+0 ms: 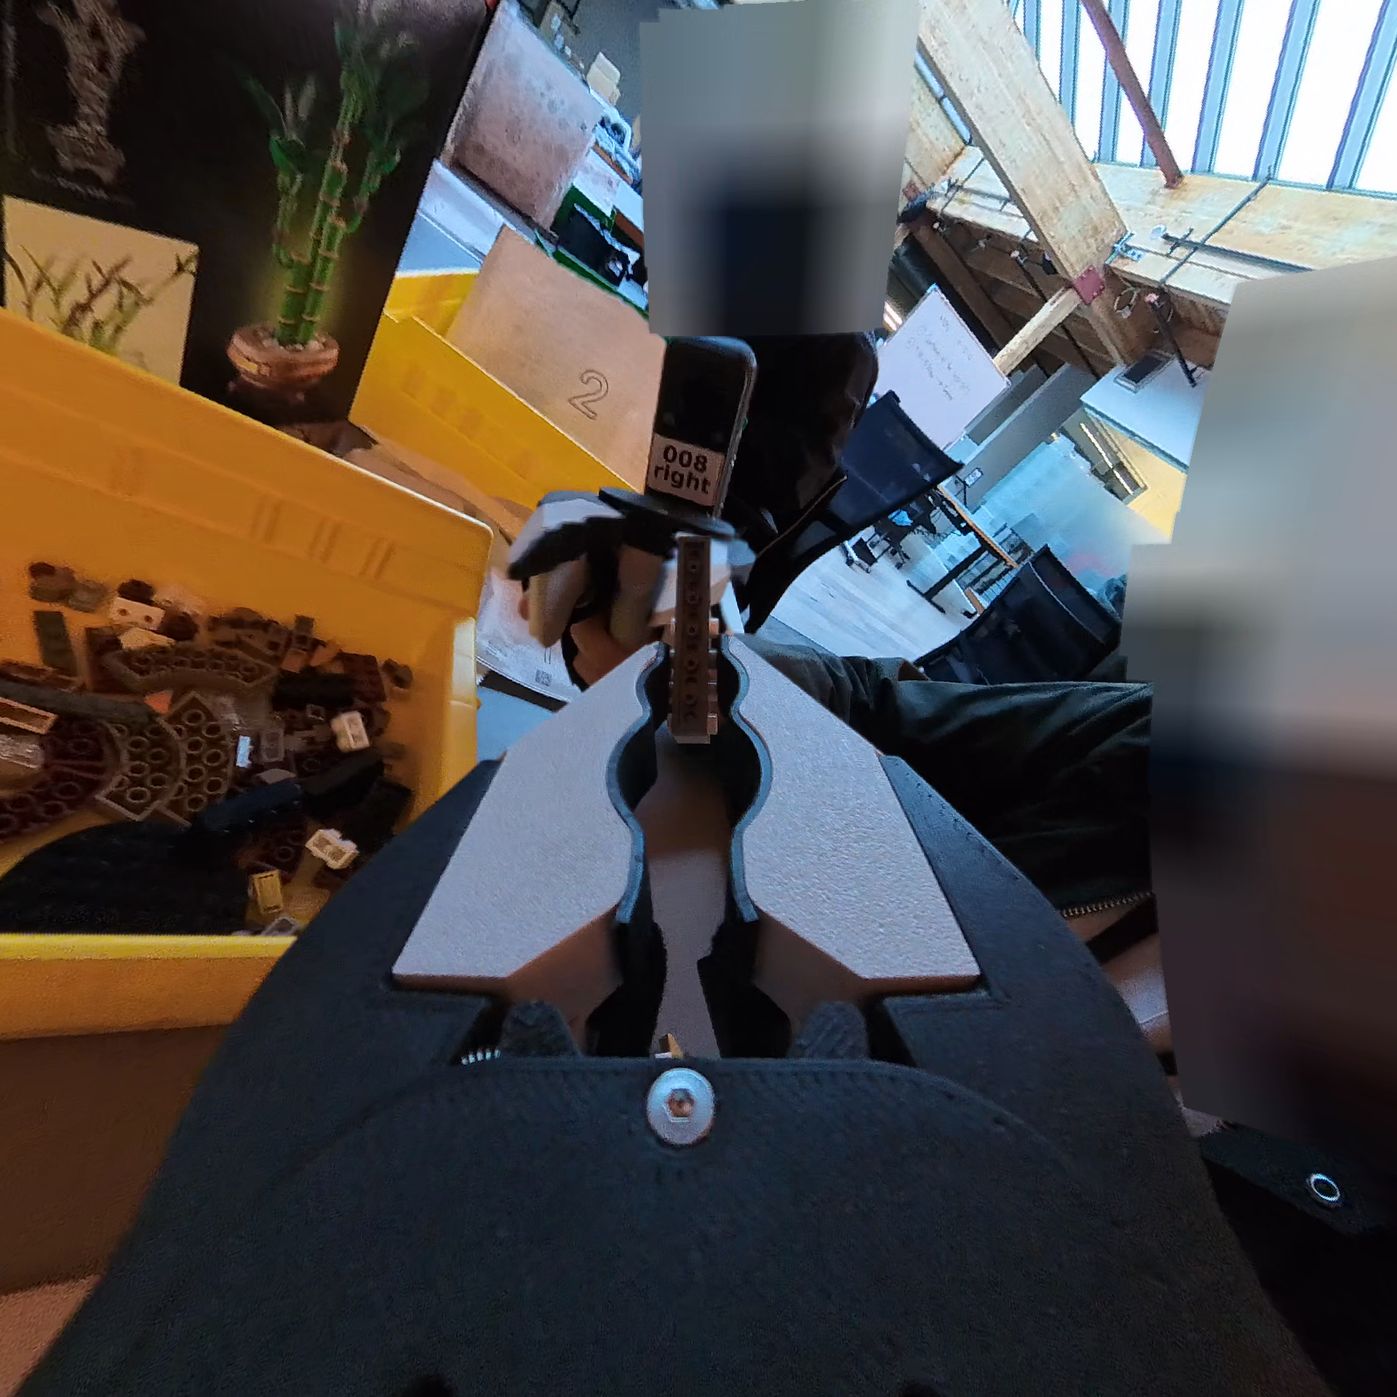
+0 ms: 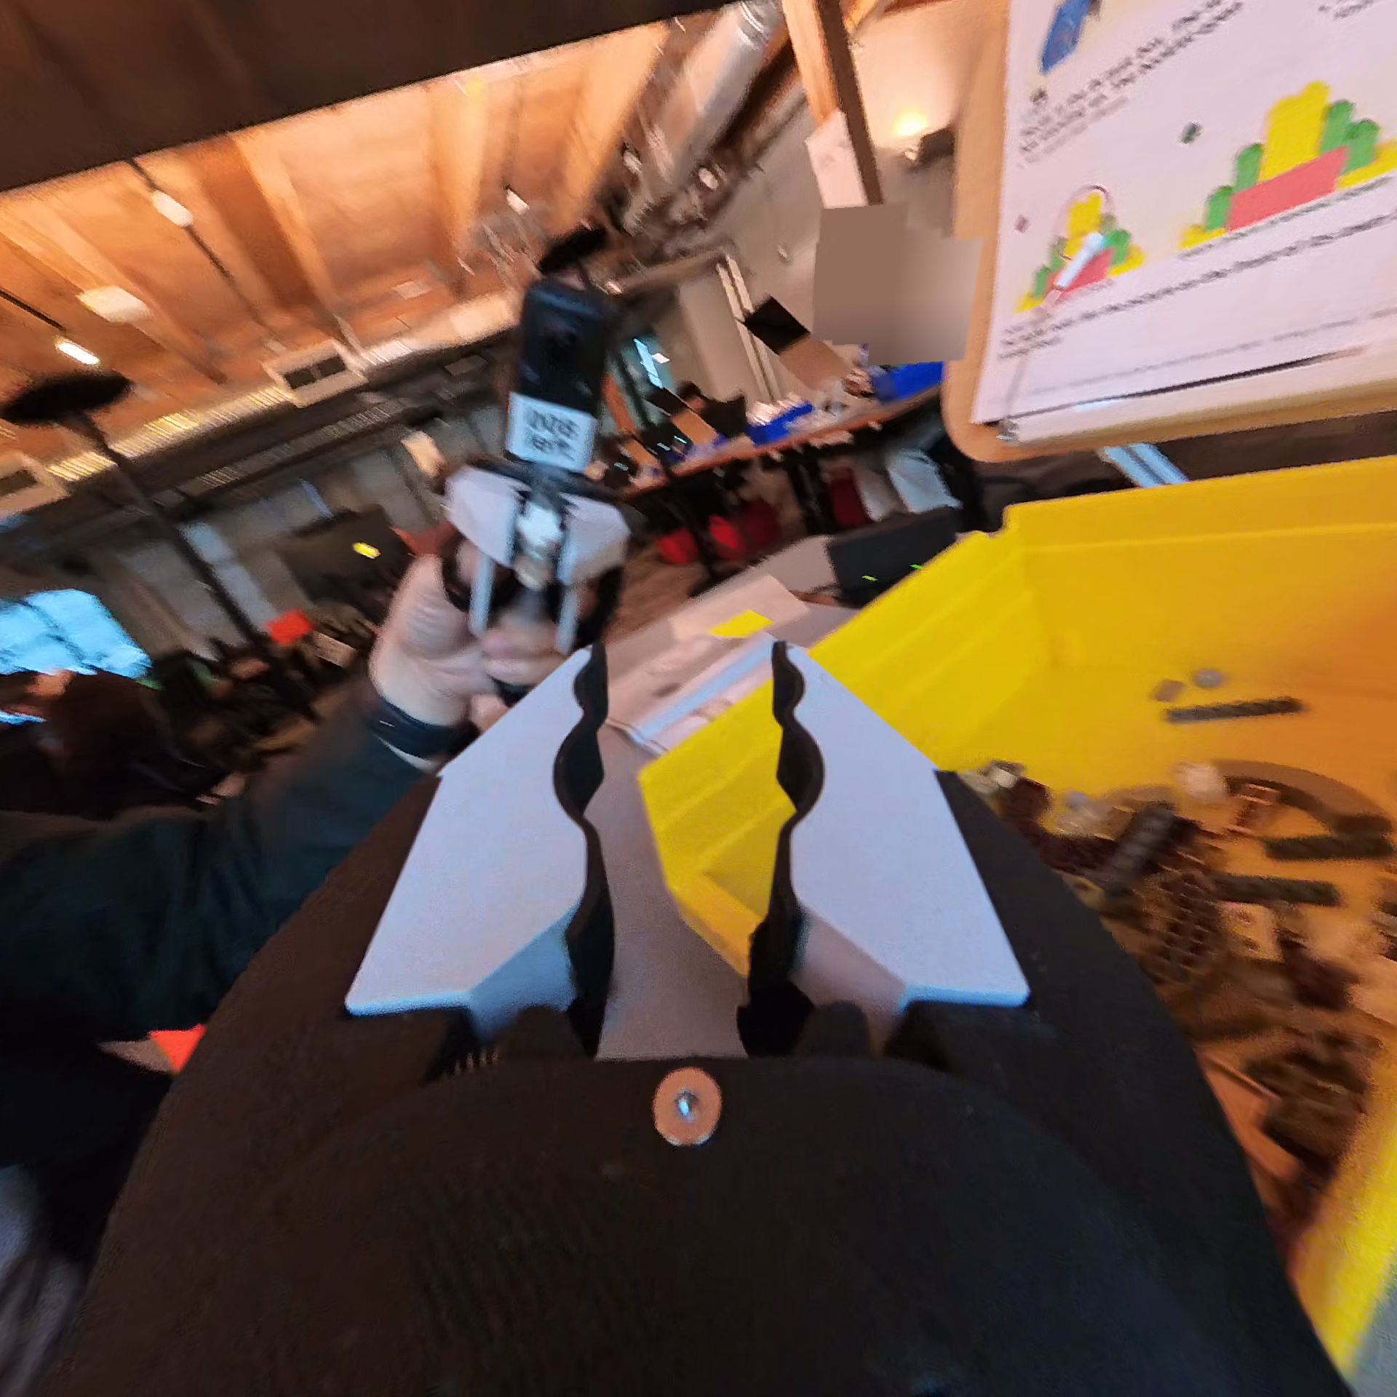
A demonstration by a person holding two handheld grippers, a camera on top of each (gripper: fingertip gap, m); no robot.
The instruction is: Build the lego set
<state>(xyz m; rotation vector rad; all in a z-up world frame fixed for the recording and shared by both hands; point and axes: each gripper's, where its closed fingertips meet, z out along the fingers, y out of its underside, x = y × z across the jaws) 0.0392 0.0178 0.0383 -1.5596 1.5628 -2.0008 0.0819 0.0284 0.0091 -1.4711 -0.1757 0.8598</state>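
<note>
The left gripper [image 1: 689, 680] has its jaws closed narrow on a long brown plate [image 1: 689, 642], held edge-on and raised in the air beside the yellow bin [image 1: 249, 521]. The right gripper [image 2: 684, 665] faces it from near, jaws standing wide and empty.

The step in hand looks like a handover or a regrip of the plate. To do it well, the right gripper should come in square to the plate's free upper end, close on its flat faces and not its studs, and the left should let go only once that hold is firm.

The bin holds a heap of dark loose pieces [image 1: 189, 748]. Behind it leans the set's box [image 1: 287, 212] with a bamboo picture. A printed sheet [image 2: 1209, 212] hangs above the bin. Little tabletop shows. Around is an open workshop with timber ceiling beams, desks and chairs.
</note>
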